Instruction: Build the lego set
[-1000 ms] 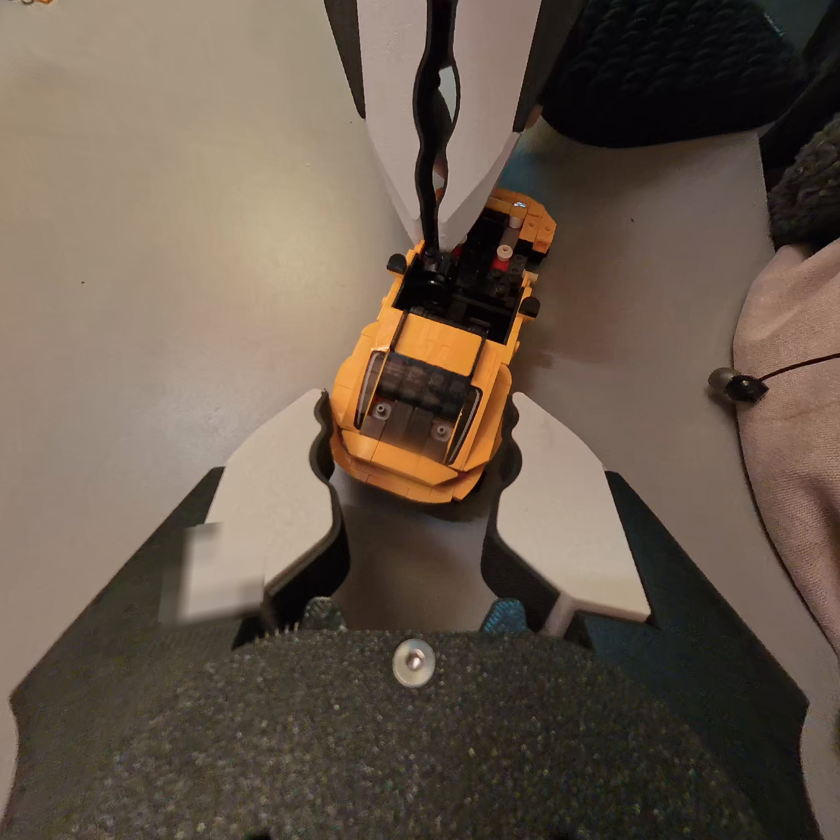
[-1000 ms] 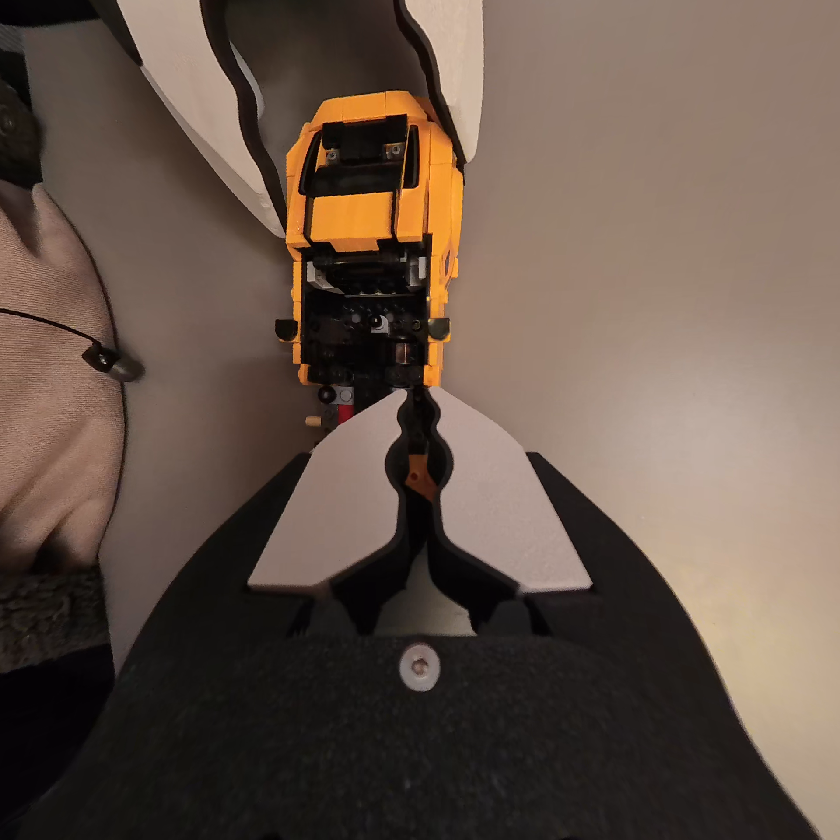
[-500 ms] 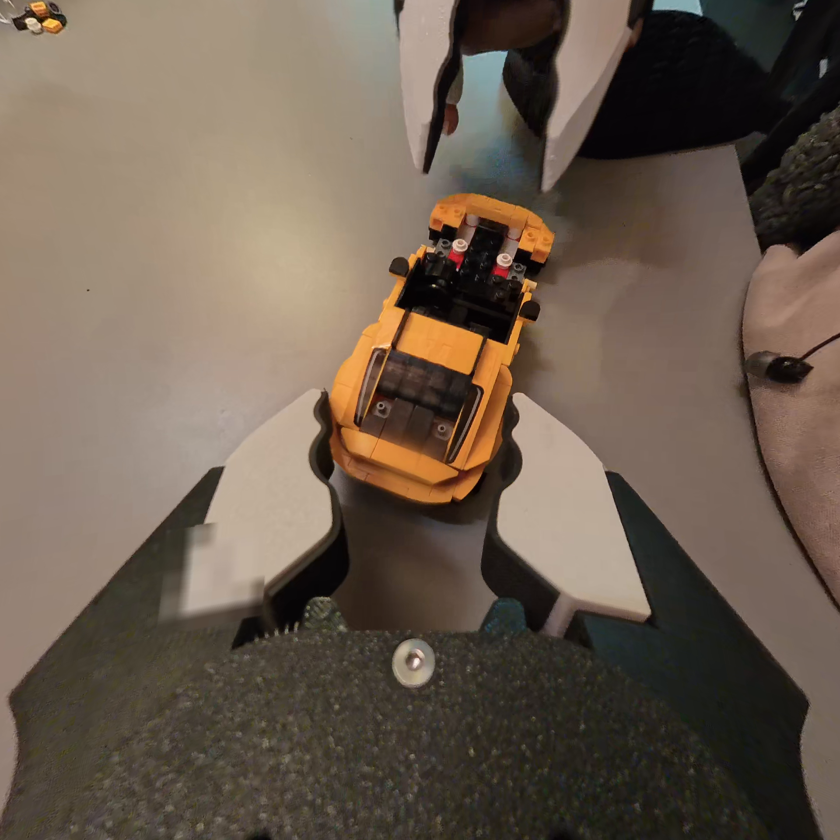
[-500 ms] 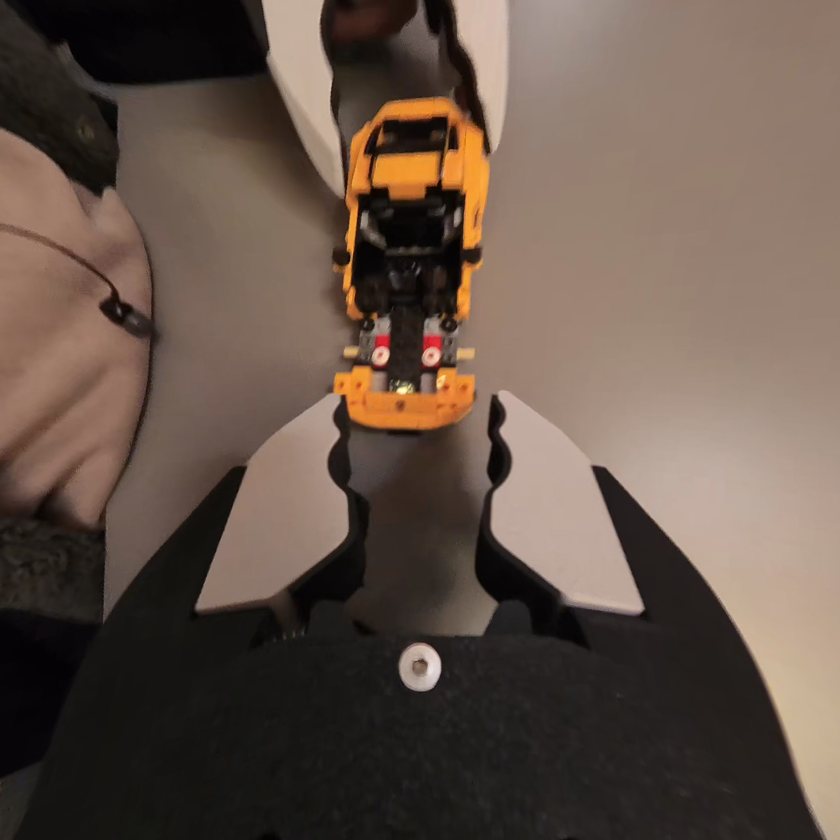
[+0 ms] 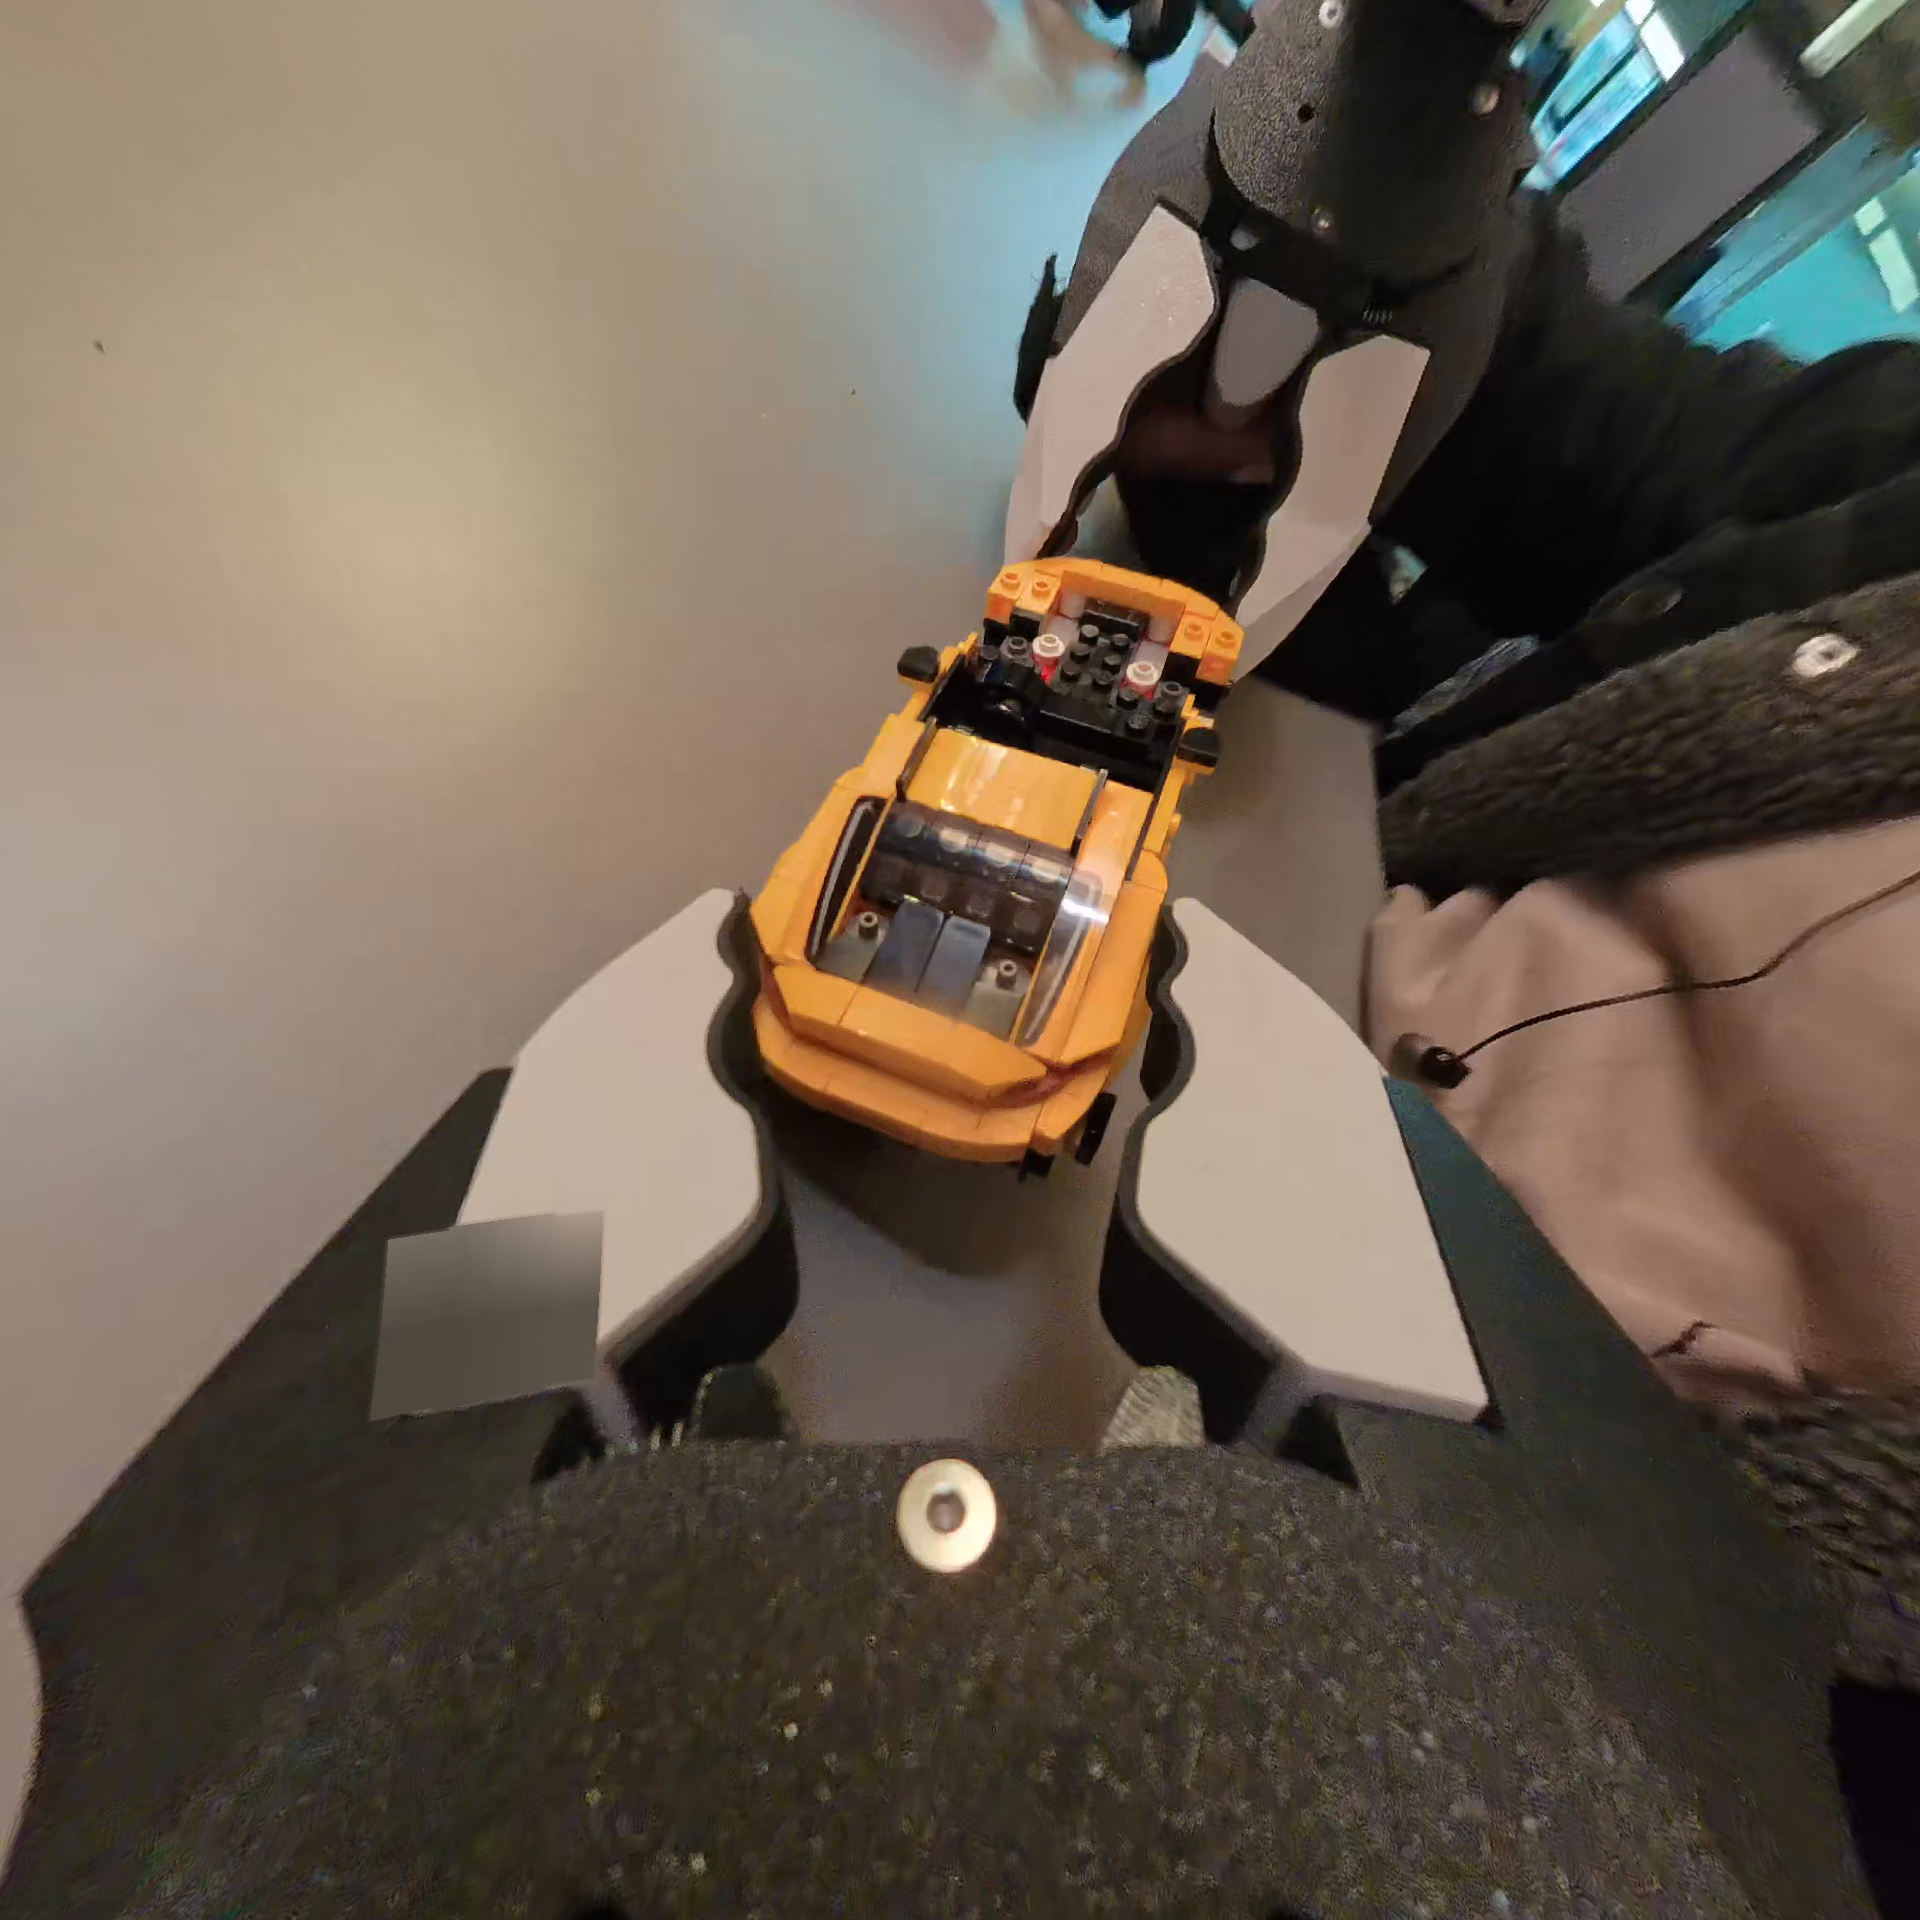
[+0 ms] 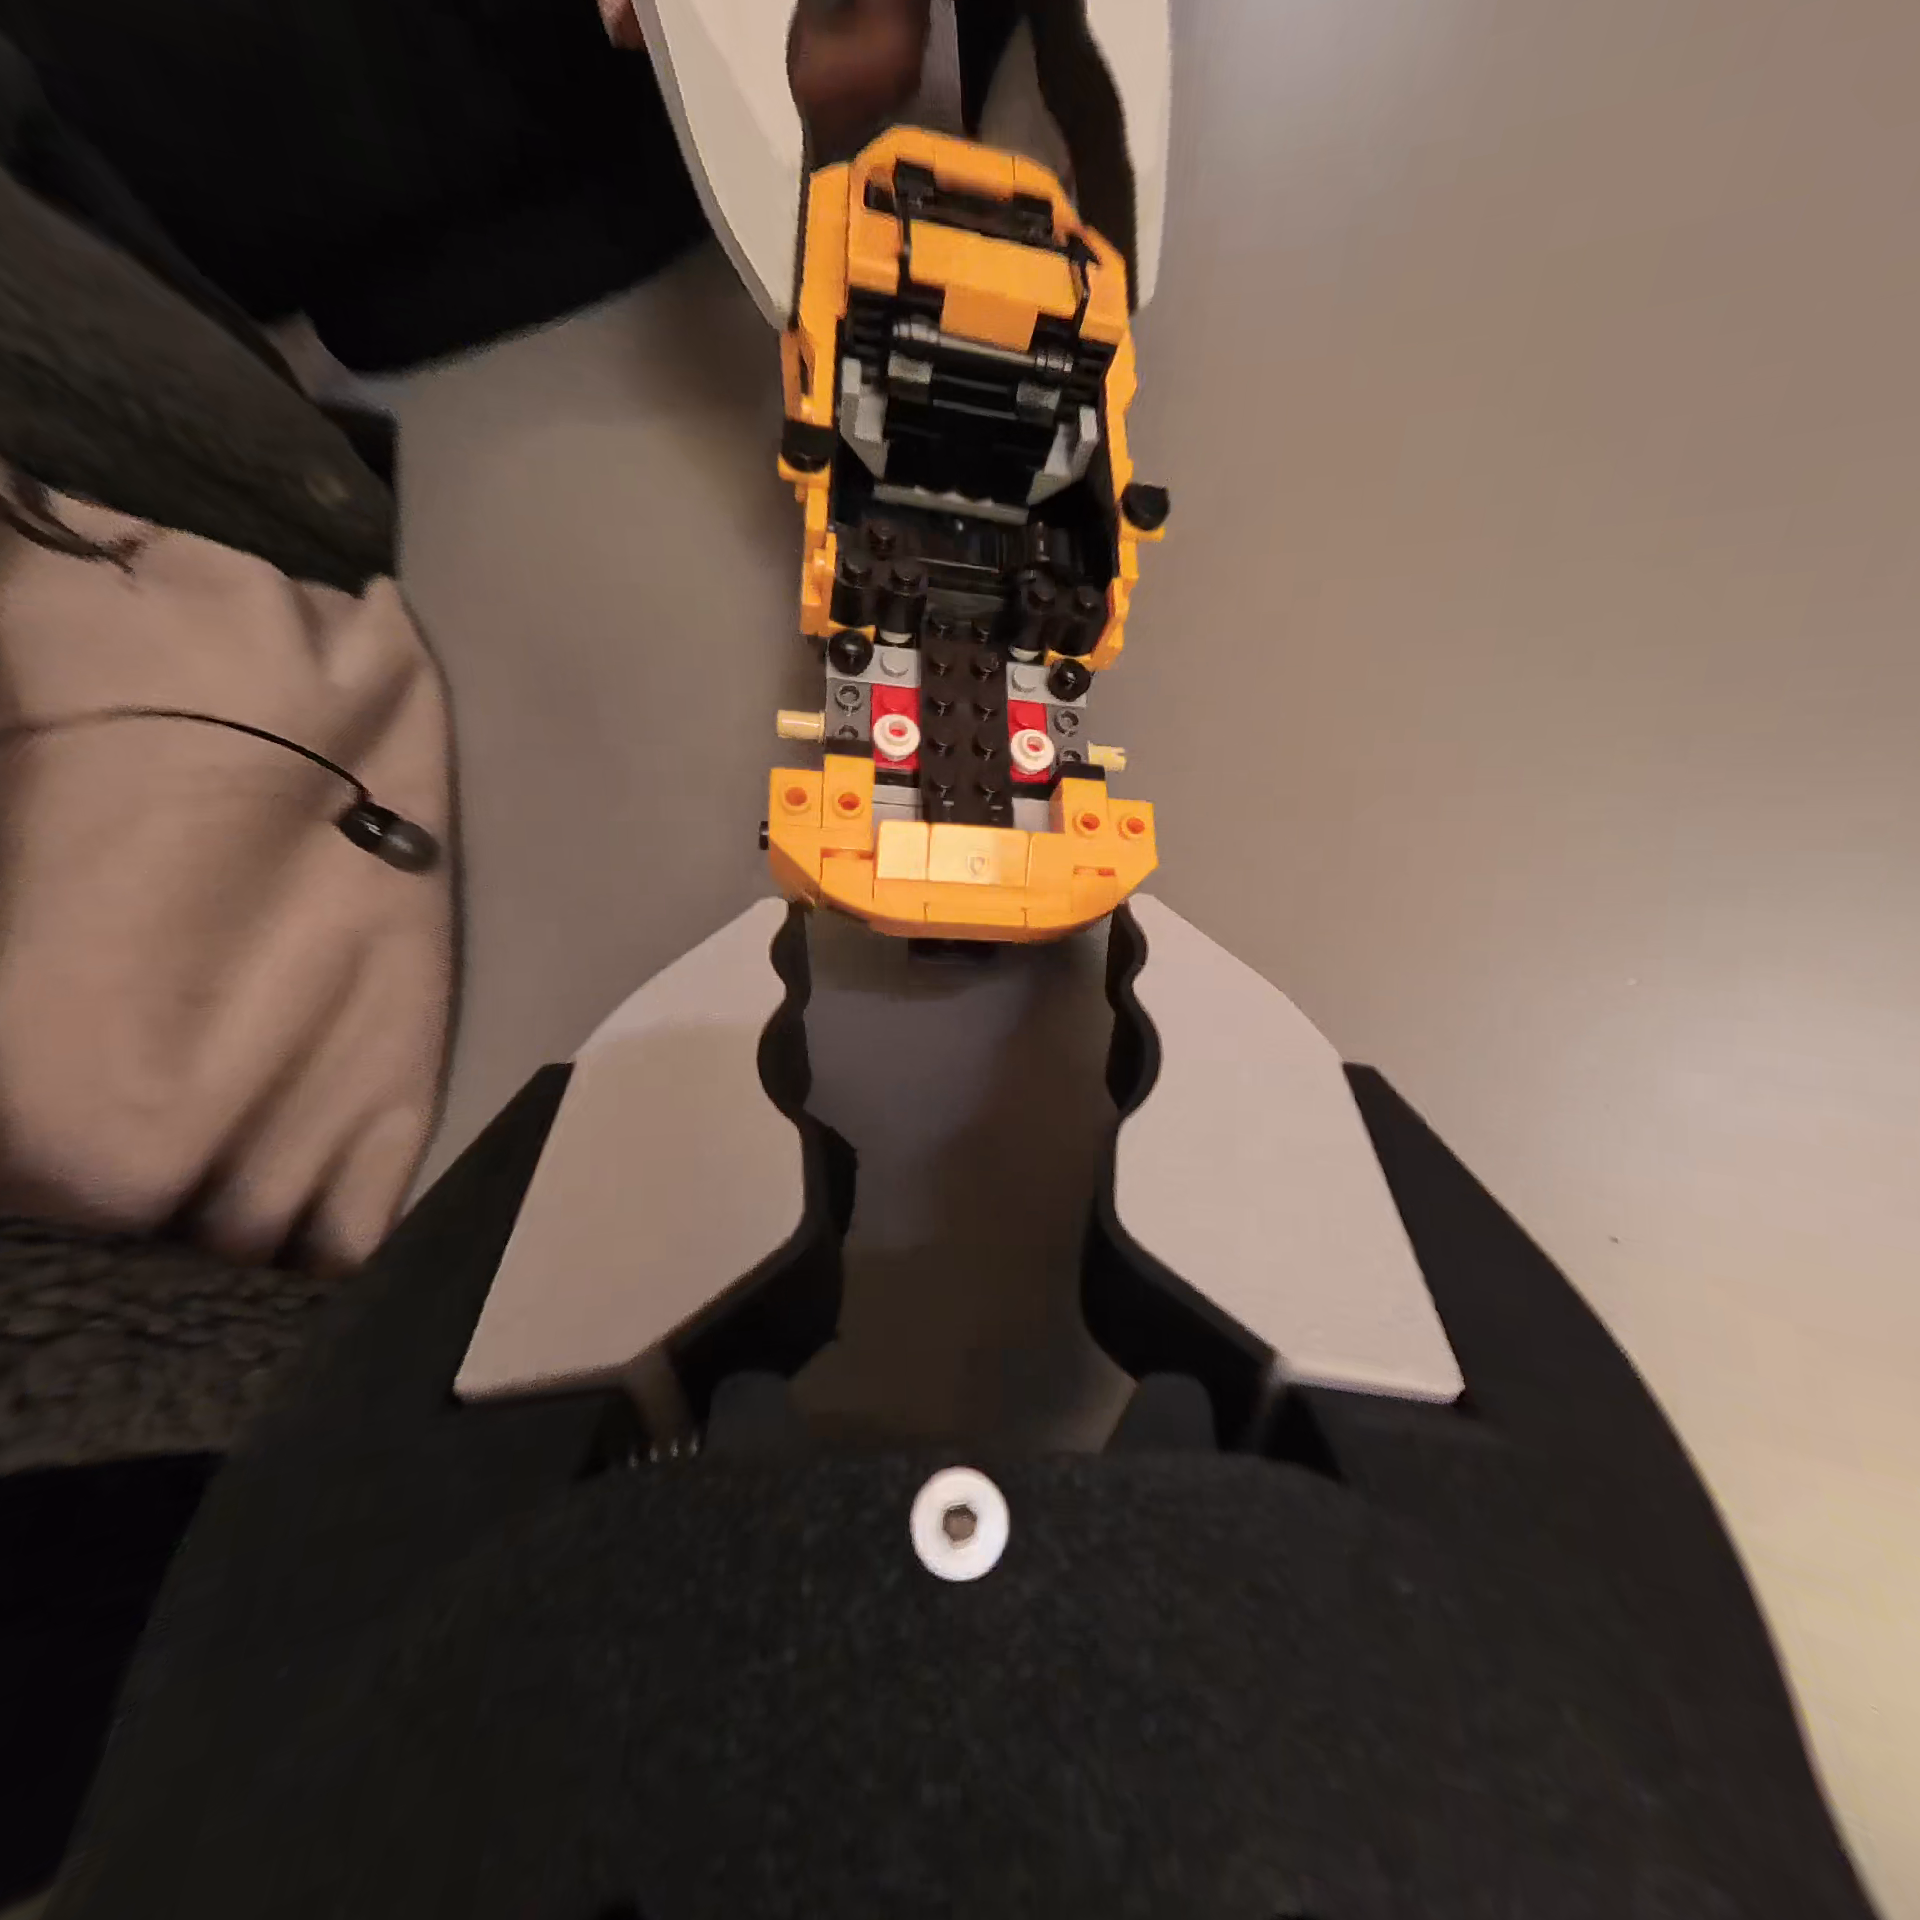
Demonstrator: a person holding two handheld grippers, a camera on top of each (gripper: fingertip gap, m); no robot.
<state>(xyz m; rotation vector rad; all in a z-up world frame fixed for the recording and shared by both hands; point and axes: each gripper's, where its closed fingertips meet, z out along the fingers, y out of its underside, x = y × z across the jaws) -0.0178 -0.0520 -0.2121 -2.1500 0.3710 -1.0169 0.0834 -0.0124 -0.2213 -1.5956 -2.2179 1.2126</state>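
Two tools frame one orange car [image 5: 966,894] over the grey surface [image 5: 364,571]. The left view alone shows its windscreen and sloped end, gripped between the left tool [image 5: 951,997] fingers, which are spread to the car's width and press both flanks; whether the car touches the surface I cannot tell. At 1 o'clock there, the right tool [image 5: 1143,582] gapes wide at the car's far end. The right view alone shows the studded black, red and grey interior. There the car [image 6: 961,520] sits at 12 o'clock, its near end just beyond the right tool [image 6: 956,925], whose tips hold nothing.
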